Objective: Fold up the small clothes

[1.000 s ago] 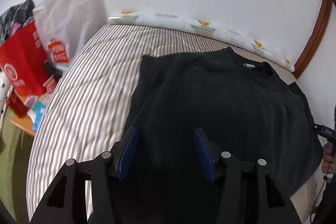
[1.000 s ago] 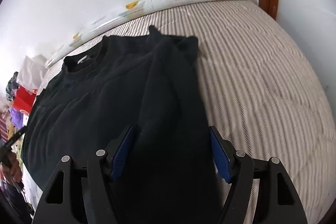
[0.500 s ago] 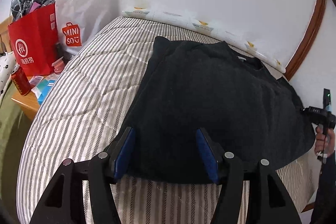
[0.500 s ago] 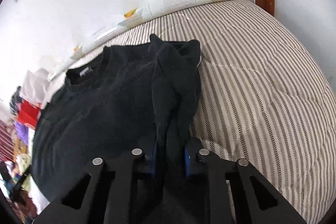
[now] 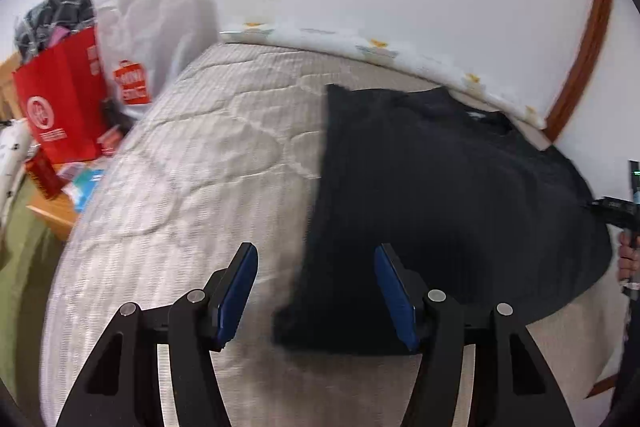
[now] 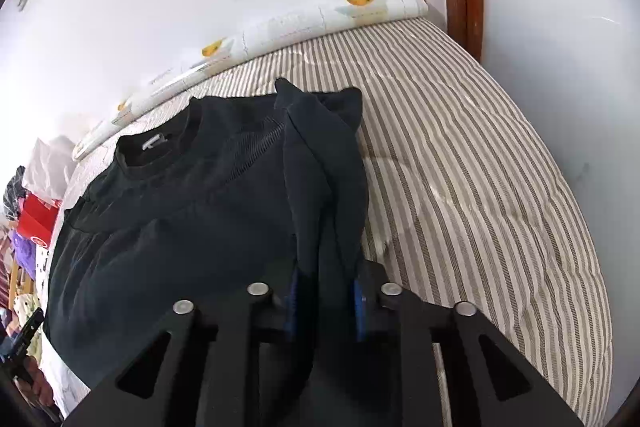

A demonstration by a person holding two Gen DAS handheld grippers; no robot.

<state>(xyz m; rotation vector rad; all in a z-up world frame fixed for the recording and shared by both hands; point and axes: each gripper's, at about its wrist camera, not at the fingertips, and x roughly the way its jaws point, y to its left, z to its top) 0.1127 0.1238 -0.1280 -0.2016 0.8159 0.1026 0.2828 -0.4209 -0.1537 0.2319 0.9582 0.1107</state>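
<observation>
The left tool (image 5: 316, 291) is hanging released over the hem corner of the black sweater (image 5: 440, 195), its right finger above the cloth and its left above the striped bed (image 5: 180, 187), apparently lining up a grasp. The right tool (image 6: 326, 301) is clenching the folded-in sleeve (image 6: 320, 163) near the sweater's right edge, probably to guide the fold.

- The right gripper (image 6: 325, 301) is closed on a folded sleeve of the black sweater (image 6: 180, 227).
- The sweater lies on the striped bed (image 6: 480, 187).
</observation>
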